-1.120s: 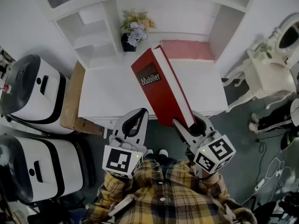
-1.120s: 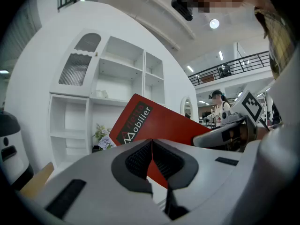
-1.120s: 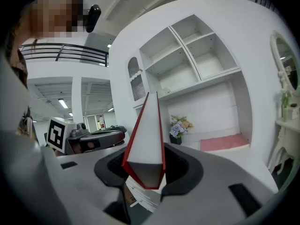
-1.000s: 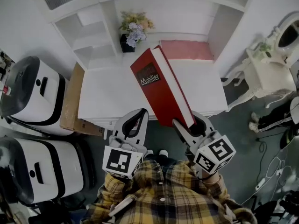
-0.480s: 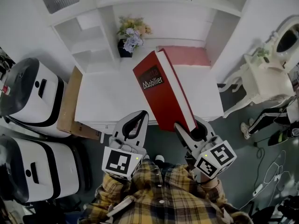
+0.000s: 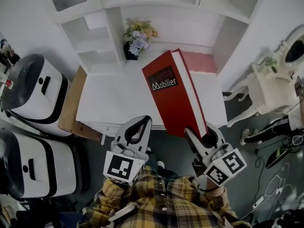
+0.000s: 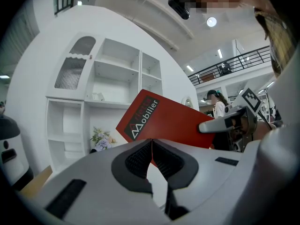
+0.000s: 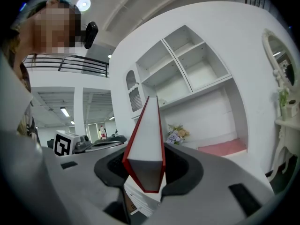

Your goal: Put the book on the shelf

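Right gripper view looks straight at the right claw (image 8: 143,175), clamped on the bottom end of the red book (image 8: 146,139). The pads press both covers, and the page block faces the camera. From the claw the book rises lengthwise, its far end tipped toward the open bays of the shelf (image 8: 197,74) at about 1 o'clock.

In the head view this claw sits at 5 o'clock. The book's long axis runs from it up toward 11 o'clock, cover up and pages to the right, held above the front of the desk (image 6: 114,96). The shelf lies beyond the book's far end at 12 o'clock, past the flowers (image 6: 137,34) and a pink cushion (image 6: 202,61).

The left claw (image 6: 142,122), at 7 o'clock, is pinched together on nothing and stands beside the book, apart from it.

As I judge it, the right claw alone carries the load, so the coming move is a push along the book's own axis toward 12 o'clock.
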`<state>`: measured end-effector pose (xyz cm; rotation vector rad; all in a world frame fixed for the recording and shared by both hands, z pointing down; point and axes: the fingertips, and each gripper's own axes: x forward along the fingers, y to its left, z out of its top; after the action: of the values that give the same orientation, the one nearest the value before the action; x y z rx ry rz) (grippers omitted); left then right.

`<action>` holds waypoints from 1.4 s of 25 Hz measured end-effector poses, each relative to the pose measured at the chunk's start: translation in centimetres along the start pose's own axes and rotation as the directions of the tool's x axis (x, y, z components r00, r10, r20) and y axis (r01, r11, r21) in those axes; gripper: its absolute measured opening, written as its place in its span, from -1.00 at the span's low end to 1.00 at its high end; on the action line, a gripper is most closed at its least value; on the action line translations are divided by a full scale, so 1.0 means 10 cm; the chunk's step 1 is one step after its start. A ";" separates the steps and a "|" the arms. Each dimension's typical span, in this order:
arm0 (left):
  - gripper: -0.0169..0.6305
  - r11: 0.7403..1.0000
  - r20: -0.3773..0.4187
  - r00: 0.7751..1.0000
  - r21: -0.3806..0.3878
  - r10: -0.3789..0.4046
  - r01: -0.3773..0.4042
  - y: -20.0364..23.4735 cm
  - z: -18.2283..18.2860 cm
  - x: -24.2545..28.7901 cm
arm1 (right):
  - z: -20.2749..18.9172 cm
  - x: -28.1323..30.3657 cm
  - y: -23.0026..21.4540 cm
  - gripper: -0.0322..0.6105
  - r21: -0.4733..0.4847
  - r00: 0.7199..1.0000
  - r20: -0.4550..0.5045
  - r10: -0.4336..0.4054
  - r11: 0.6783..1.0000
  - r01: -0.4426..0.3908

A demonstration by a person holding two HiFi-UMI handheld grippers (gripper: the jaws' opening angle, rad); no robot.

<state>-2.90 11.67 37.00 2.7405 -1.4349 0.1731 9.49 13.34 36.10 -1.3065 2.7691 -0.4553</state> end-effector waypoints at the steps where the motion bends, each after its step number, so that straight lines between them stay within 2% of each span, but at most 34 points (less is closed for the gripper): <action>1: -0.88 1.000 -0.004 1.000 0.001 0.003 -0.003 0.02 -0.01 0.00 | 0.02 0.01 -0.01 -0.36 0.006 1.000 0.006 0.001 1.000 -0.001; 11: -0.88 1.000 0.010 1.000 0.004 0.003 -0.003 0.47 0.05 0.47 | 0.22 0.51 -0.32 -0.36 0.032 0.999 0.036 0.006 0.999 -0.007; 27: -0.88 1.000 0.056 0.998 0.023 -0.015 0.013 1.76 0.39 1.51 | 0.73 1.92 -0.70 -0.36 0.066 0.997 0.062 0.054 0.996 -0.058; 35: -0.88 0.999 0.040 0.999 0.025 -0.028 0.027 1.97 0.41 1.74 | 0.81 2.21 -0.77 -0.36 0.053 0.996 0.057 0.062 0.997 -0.065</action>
<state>-8.90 -14.14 34.76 2.7970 -1.4136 0.1357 2.40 -10.08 32.34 -1.1976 2.7238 -0.4798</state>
